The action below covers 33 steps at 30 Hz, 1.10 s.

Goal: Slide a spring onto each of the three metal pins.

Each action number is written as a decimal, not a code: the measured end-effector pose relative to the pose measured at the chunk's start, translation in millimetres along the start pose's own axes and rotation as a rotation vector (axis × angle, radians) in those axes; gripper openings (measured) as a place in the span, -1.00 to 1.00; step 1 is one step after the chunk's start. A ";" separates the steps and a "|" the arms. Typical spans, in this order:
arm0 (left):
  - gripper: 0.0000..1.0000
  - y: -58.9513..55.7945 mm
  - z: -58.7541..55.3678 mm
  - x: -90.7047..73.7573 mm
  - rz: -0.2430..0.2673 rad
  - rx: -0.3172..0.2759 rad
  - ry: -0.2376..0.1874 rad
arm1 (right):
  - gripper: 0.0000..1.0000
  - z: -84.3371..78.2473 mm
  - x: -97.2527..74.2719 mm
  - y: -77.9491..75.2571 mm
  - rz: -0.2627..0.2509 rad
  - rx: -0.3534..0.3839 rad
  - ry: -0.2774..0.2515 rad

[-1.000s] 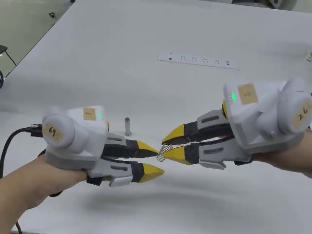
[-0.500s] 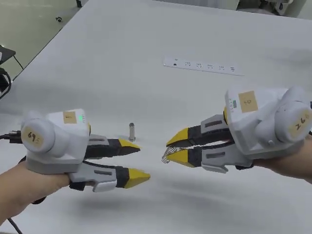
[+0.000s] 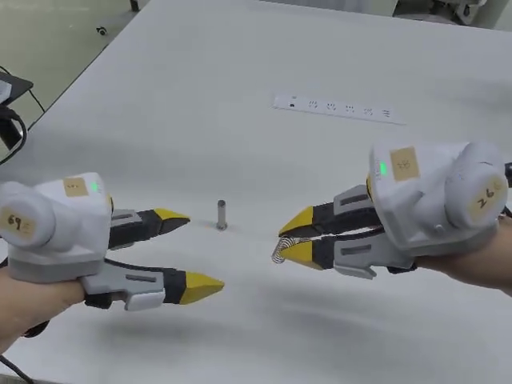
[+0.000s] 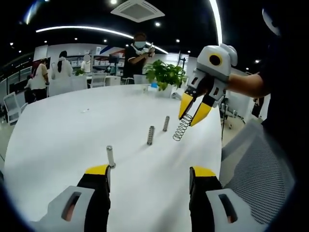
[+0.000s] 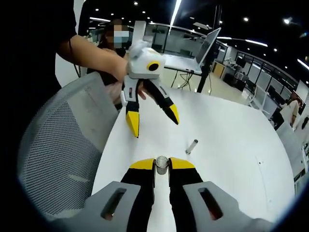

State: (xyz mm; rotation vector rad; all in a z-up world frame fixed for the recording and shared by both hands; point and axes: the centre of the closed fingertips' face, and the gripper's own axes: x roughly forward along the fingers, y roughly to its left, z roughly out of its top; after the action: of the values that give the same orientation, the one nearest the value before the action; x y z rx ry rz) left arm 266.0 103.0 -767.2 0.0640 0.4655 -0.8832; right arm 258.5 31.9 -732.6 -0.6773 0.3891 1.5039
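Now right hand-held gripper [image 3: 282, 242] clamps a spring [image 5: 161, 163], left hand-held gripper [image 3: 205, 250] spread apart

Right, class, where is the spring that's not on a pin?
In the head view, near the centre, the spring is pinched at the tips of the right gripper, just right of the bare metal pin that stands between the two grippers.

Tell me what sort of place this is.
Most likely an open-plan office or lab space: a big white table with a power strip on it, a mesh office chair beside it, a laptop and a leafy plant further off.
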 end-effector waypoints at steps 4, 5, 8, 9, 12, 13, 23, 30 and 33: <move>0.43 5.5 0.9 -3.4 0.031 -0.012 -0.013 | -0.85 0.5 1.3 -1.6 0.001 0.005 0.000; 0.45 6.6 0.8 -4.2 0.034 -0.014 -0.015 | -0.85 0.5 1.8 -2.0 0.001 0.002 0.001; 0.52 10.4 0.1 -6.5 0.046 -0.022 -0.017 | -0.85 0.5 4.5 -3.4 0.003 -0.003 0.007; 0.56 12.1 0.2 -7.4 0.053 -0.023 -0.019 | -0.85 1.3 5.5 -4.1 0.004 -0.002 0.005; 0.68 16.4 -0.6 -10.1 0.068 -0.030 -0.025 | -0.85 2.5 7.7 -5.8 0.003 -0.004 0.006; 0.71 17.8 -0.8 -11.1 0.074 -0.035 -0.028 | -0.85 2.4 8.8 -6.9 0.003 -0.003 0.008; 0.96 25.0 -1.9 -13.5 0.101 -0.052 -0.040 | -0.84 1.7 21.0 -16.5 0.012 0.004 0.036; 0.96 28.2 0.4 -13.9 0.105 -0.057 -0.054 | -0.84 9.5 29.0 -27.3 0.001 0.010 0.022; 0.96 29.5 0.3 -14.5 0.107 -0.056 -0.055 | -0.84 14.8 34.0 -34.9 -0.009 0.014 0.016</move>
State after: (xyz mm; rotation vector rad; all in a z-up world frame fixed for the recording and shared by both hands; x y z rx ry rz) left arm 280.5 132.4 -764.8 0.0127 0.4312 -0.7643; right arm 292.2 69.9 -736.8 -0.6799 0.4078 1.4867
